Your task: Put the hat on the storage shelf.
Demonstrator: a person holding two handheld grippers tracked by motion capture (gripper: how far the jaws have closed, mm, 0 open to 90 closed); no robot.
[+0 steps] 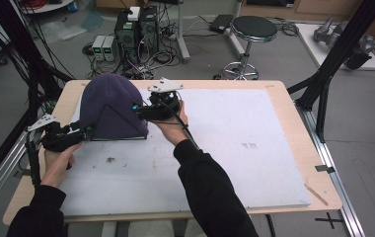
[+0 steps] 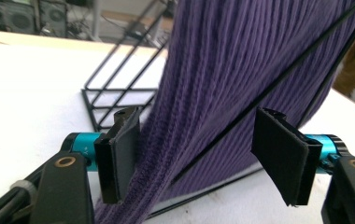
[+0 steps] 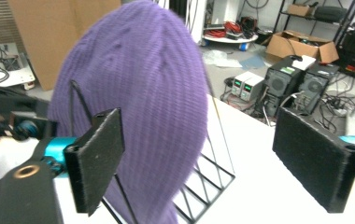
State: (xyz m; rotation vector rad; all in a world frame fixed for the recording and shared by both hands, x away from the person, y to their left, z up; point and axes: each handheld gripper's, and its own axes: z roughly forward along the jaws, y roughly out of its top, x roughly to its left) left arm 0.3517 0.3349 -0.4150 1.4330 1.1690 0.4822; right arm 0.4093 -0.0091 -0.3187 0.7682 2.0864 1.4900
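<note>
Left gripper (image 1: pixel 77 133): fingers (image 2: pixel 119 158) wide, set around the lower hem of the purple knit beanie (image 1: pixel 111 106), no grip yet. Beanie draped over black wire rack (image 3: pixel 203 182) at left rear of white bench (image 1: pixel 225 148). Right gripper (image 1: pixel 148 109): fingers (image 3: pixel 96 158) wide, beside the beanie's right side. Probable removal from the rack: not started, everything remaining.

purple knit beanie (image 1: pixel 112 104) | upright, draped over black wire rack (image 3: pixel 210 175) | table's far-left
</note>
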